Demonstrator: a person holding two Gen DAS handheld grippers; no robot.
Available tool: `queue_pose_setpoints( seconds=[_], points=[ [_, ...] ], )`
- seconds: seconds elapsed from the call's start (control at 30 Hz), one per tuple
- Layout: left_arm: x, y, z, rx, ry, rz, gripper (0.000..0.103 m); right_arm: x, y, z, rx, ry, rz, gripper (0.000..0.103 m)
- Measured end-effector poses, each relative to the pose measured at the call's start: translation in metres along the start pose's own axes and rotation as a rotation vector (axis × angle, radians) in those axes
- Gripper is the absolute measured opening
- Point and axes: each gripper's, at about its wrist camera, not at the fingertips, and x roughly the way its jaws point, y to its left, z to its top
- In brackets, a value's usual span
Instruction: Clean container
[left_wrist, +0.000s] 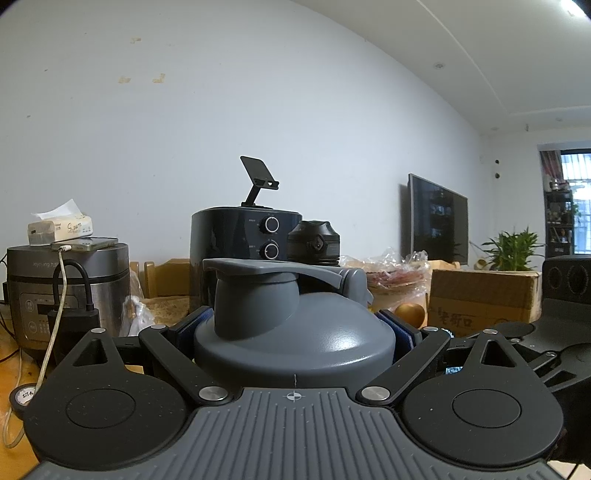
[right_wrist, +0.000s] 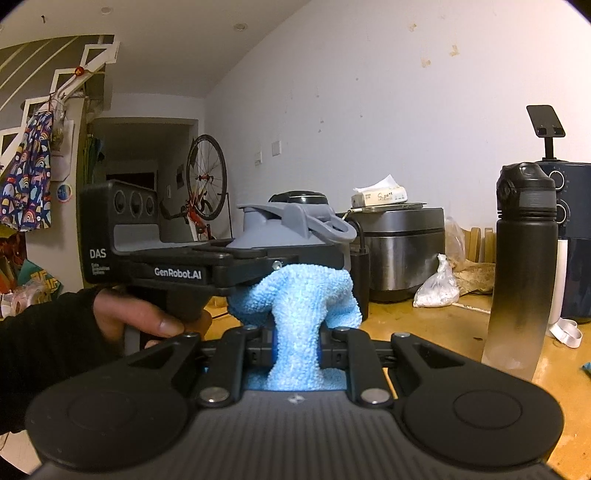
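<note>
One grey container (left_wrist: 295, 332), lid on, is held off the desk (right_wrist: 424, 321) in the left gripper (left_wrist: 293, 332), whose fingers clamp its shoulder. The right gripper (right_wrist: 297, 350) pinches a blue cloth (right_wrist: 299, 306) that touches the container's underside. Wiping appears under way; how much is already clean cannot be judged. A black bottle (right_wrist: 521, 273) stands near on the right; room is open in front.

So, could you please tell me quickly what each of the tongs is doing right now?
Left tongs: closed on the grey lid.
Right tongs: closed on the blue cloth.
</note>
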Motion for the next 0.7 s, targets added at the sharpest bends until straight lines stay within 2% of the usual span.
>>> queue_pose_setpoints(
  seconds=[0.33, 0.7],
  points=[
    [0.001, 0.001, 0.002, -0.004, 0.003, 0.000, 0.095, 0.010, 0.001, -0.007, -0.020, 0.080, -0.007, 0.009],
    [0.001, 0.001, 0.001, -0.005, 0.003, 0.000, 0.095, 0.028, 0.000, -0.024, -0.029, 0.226, -0.011, 0.009]
  ],
)
